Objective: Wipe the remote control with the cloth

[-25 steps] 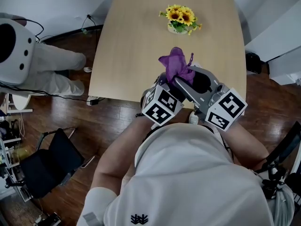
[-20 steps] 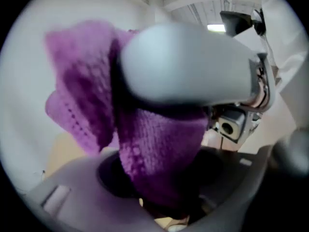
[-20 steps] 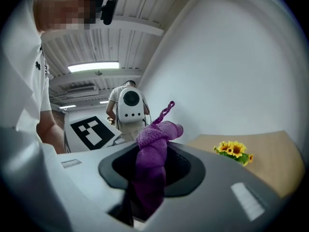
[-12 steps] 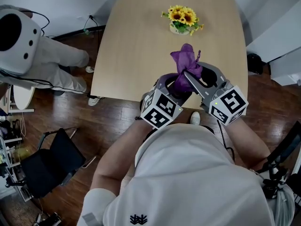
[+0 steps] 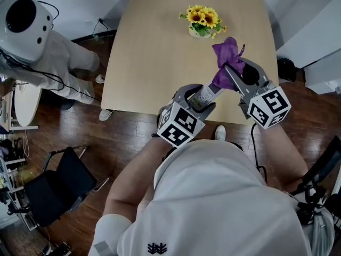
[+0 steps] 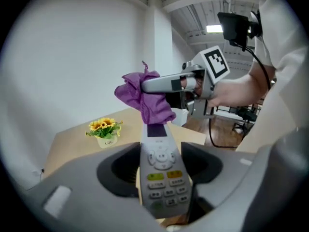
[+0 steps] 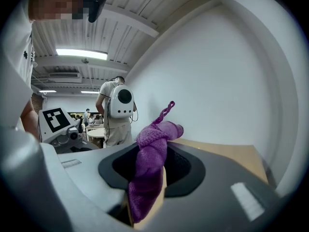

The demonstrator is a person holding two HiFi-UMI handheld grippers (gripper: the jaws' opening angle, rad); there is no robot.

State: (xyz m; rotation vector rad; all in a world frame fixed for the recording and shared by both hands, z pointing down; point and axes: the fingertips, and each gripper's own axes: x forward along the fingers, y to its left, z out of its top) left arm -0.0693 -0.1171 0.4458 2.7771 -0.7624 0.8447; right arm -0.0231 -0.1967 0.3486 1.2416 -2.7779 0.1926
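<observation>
Grey push-button remote control (image 6: 161,178) is up over the near part of the light wooden bench (image 5: 144,52), in the left gripper (image 5: 200,98), fingers clenched on its lower half. Right gripper (image 7: 145,178) fingers grasp a bunched purple knit cloth (image 7: 150,153), which touches the remote's far end. Small pot of yellow sunflowers (image 5: 203,21) sits at the bench's far side.

So the remote (image 6: 161,173) sits in the left gripper (image 5: 198,99) over the table's (image 5: 144,57) near edge. The cloth (image 5: 226,52) in the right gripper (image 5: 235,68) touches its far end. Flowers (image 5: 204,21) are further back, and a person (image 5: 37,47) is off left.
</observation>
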